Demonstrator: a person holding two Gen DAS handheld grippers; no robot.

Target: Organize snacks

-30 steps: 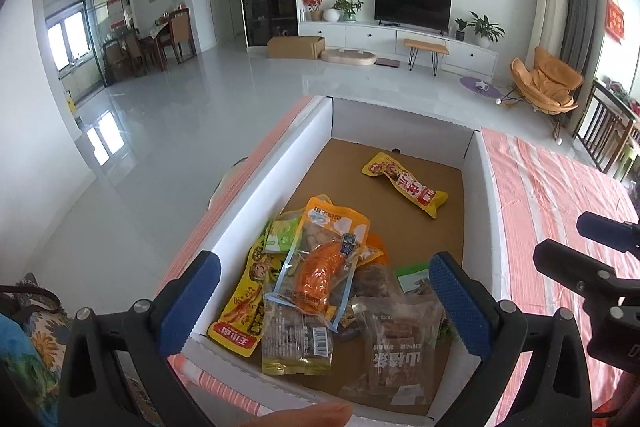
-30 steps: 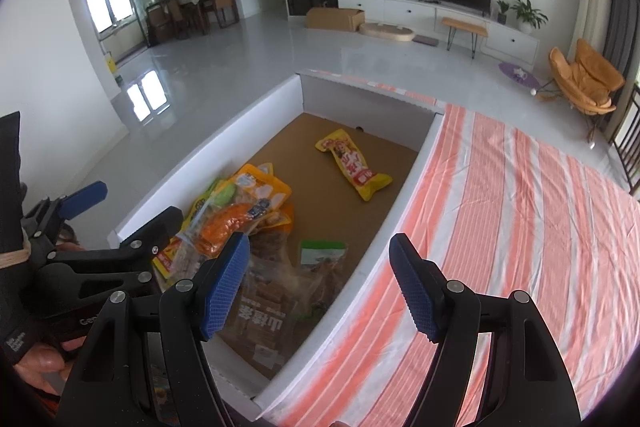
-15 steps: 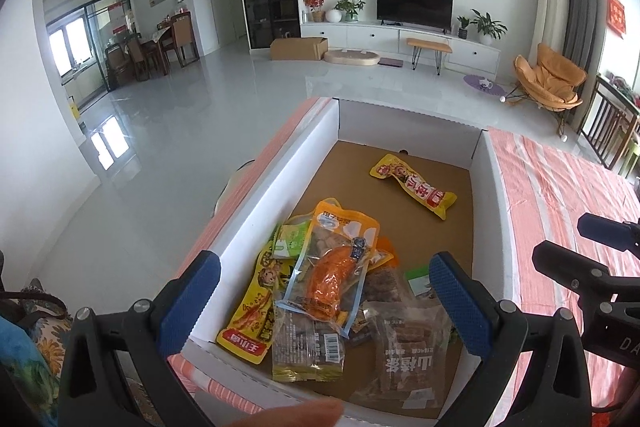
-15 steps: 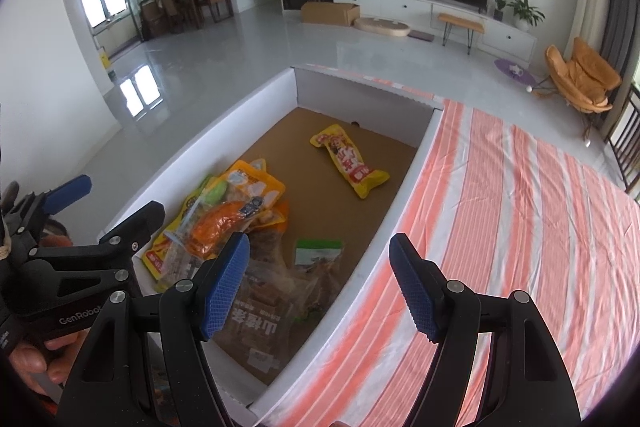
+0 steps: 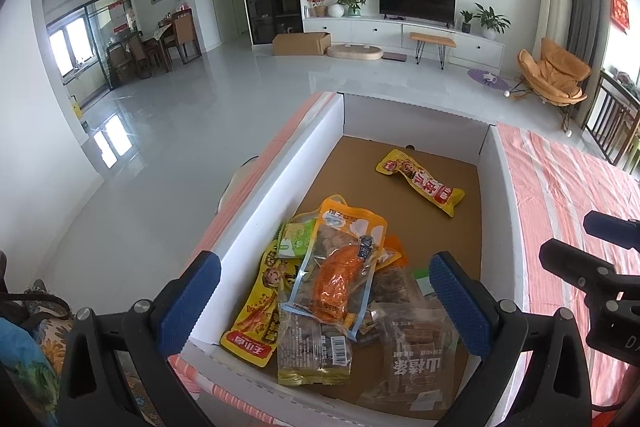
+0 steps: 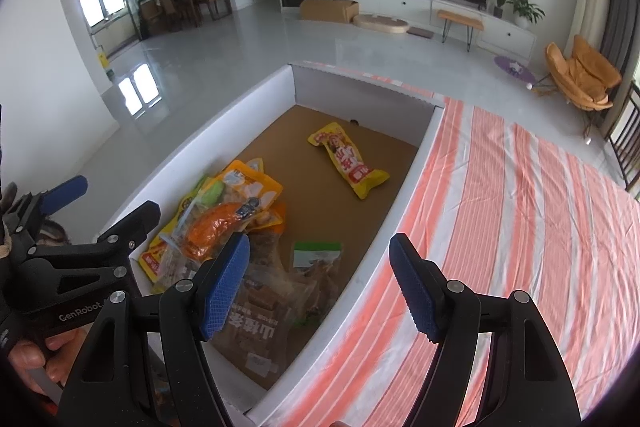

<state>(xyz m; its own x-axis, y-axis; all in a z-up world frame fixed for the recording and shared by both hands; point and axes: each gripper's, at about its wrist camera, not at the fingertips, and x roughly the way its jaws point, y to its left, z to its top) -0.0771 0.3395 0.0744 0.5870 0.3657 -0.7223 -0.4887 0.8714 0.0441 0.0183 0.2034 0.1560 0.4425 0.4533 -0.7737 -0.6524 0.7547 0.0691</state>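
Note:
A white box [image 5: 276, 183] with a brown floor holds the snacks; it also shows in the right wrist view [image 6: 404, 187]. A pile of several packets lies at its near end, topped by an orange packet [image 5: 340, 267] [image 6: 218, 223]. One yellow packet [image 5: 422, 183] [image 6: 348, 159] lies alone at the far end. My left gripper [image 5: 324, 295] is open and empty above the pile. My right gripper [image 6: 320, 287] is open and empty over the box's right wall, near a clear packet with Chinese print [image 6: 256, 323].
The box sits on a table with an orange and white striped cloth [image 6: 520, 227], which extends to the right. Beyond the table is a living room floor with a TV unit [image 5: 416, 27] and an orange chair [image 5: 556, 75] far off.
Both grippers have drawn back slightly and risen, so the box sits a little further away in both views. Both stay open and empty. The snacks have not moved.

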